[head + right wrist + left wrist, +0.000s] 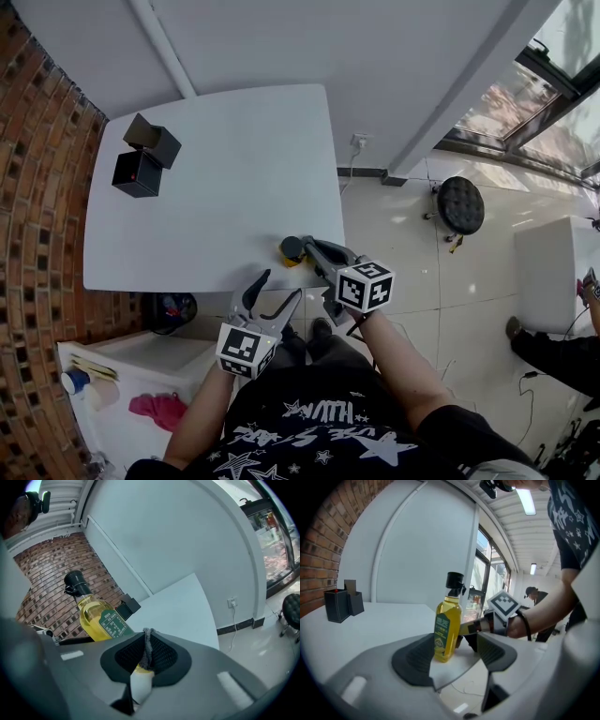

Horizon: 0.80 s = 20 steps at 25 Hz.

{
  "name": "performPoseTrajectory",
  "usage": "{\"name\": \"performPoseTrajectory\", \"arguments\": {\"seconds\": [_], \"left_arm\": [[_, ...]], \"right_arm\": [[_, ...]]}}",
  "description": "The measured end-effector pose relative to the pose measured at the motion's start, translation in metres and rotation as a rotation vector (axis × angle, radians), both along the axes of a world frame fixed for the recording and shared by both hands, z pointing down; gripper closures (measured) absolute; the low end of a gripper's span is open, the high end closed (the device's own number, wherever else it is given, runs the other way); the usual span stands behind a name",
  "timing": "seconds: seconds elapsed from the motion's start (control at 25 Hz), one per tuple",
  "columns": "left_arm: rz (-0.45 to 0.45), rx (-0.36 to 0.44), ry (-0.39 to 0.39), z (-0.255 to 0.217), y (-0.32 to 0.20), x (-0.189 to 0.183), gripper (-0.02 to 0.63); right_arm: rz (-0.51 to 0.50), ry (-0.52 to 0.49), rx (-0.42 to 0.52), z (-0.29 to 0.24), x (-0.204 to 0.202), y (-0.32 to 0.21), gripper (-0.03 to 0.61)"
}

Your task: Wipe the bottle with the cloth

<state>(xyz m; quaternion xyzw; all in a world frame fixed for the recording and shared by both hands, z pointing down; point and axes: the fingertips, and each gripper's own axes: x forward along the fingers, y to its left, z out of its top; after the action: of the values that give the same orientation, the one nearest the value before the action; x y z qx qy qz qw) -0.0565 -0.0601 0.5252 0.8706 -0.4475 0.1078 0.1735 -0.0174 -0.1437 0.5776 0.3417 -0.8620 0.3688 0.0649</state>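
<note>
The white table (225, 187) bears one yellow oil bottle (447, 626) and two black boxes (139, 173). One grey cloth (148, 646) is held above the table's front edge.

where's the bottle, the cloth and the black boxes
bottle (449, 616): left gripper view, its yellow body
cloth (148, 648): right gripper view, the grey strip
black boxes (138, 174): head view, the lower box

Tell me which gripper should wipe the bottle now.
Right. The right gripper is shut on the grey cloth, close beside the oil bottle. The left gripper is open, holds nothing, and sits short of the table.
</note>
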Motion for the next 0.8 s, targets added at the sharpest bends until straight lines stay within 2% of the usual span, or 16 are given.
{"name": "performPoseTrajectory", "arguments": {"seconds": [0.12, 0.2, 0.36, 0.48, 0.56, 0.64, 0.8], "left_arm": [[-0.029, 0.003, -0.002, -0.002, -0.001, 0.001, 0.327], [-0.093, -0.002, -0.014, 0.0, -0.004, 0.0, 0.327], [-0.216, 0.022, -0.11, 0.01, -0.01, 0.005, 0.322], [-0.263, 0.032, -0.136, 0.009, -0.017, 0.023, 0.285], [-0.331, 0.039, -0.148, 0.006, -0.025, 0.027, 0.245], [-0.414, 0.017, -0.164, 0.009, -0.033, 0.024, 0.211], [-0.557, -0.059, -0.19, 0.021, -0.048, 0.012, 0.207]], "right_arm": [[0.027, -0.003, 0.014, -0.007, 0.009, -0.001, 0.541], [0.042, -0.007, 0.026, -0.015, 0.016, -0.002, 0.541], [0.069, -0.006, 0.052, -0.027, 0.032, 0.001, 0.541], [0.084, 0.001, 0.08, -0.037, 0.045, 0.002, 0.541], [0.076, -0.003, 0.086, -0.042, 0.051, 0.003, 0.541], [0.067, -0.006, 0.089, -0.045, 0.056, 0.006, 0.541], [0.052, -0.005, 0.093, -0.048, 0.065, 0.009, 0.541]]}}
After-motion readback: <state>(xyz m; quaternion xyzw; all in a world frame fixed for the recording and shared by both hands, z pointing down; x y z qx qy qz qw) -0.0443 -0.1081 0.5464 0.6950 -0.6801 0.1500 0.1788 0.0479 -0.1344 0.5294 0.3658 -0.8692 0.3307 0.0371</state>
